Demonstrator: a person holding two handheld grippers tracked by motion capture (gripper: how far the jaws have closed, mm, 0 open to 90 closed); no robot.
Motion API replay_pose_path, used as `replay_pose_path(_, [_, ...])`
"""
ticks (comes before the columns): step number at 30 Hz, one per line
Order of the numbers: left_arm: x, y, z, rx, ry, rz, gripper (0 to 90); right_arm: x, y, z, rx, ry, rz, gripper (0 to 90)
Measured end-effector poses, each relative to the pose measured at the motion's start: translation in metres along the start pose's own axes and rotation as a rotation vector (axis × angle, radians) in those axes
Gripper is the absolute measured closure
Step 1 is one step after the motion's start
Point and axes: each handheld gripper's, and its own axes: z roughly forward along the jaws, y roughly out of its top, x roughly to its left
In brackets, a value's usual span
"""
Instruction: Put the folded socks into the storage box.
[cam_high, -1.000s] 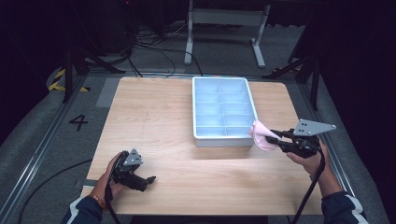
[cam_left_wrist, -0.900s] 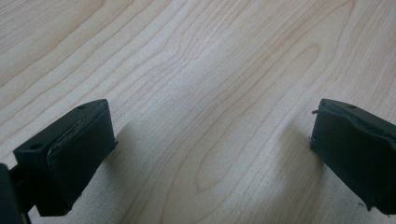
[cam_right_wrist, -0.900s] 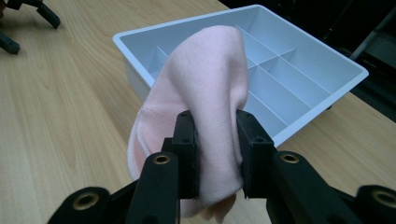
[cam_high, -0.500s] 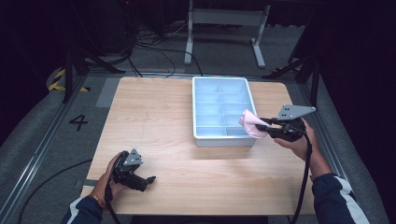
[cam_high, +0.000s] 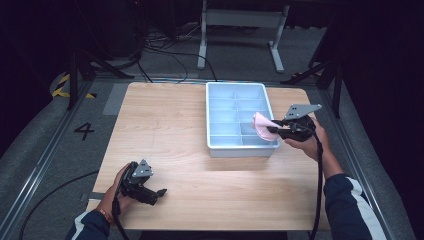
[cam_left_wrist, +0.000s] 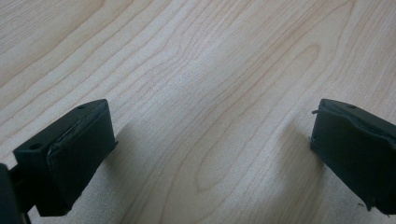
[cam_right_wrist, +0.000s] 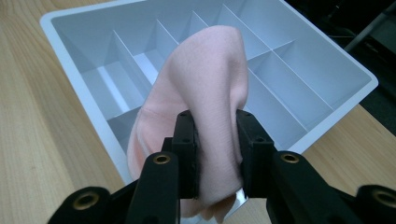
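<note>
A pale blue divided tray (cam_high: 215, 120) stands on the wooden table, right of centre. My right gripper (cam_high: 274, 129) is shut on a folded pink cloth (cam_high: 261, 125) and holds it over the tray's near right compartments. In the right gripper view the pink cloth (cam_right_wrist: 205, 102) bulges up between the two jaws of my right gripper (cam_right_wrist: 215, 154), above the tray (cam_right_wrist: 70, 60). My left gripper (cam_high: 159, 192) rests low on the table near the front left edge. Its jaws stand wide apart in the left gripper view, my left gripper (cam_left_wrist: 210, 154) holding nothing over bare wood.
The table (cam_high: 165, 125) is bare wood to the left of the tray. Beyond its far edge a metal stand (cam_high: 240, 20) and cables lie on the dark floor. A rail with the number 4 (cam_high: 84, 131) runs along the left side.
My right gripper has carried the pink cloth leftward and away from me, from beside the tray's near right corner to over its compartments. My left gripper has stayed put.
</note>
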Motion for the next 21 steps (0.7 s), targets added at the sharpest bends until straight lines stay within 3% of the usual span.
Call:
replay_pose_path(8, [0.0,0.0,0.0,0.0,0.0,0.0,0.0,-0.011,-0.002,0.018,0.039,0.0,0.019,72.3])
replay_pose_path(21, [0.0,0.0,0.0,0.0,0.0,0.0,0.0,-0.017,0.005,0.054,0.149,0.015,-0.024,72.3])
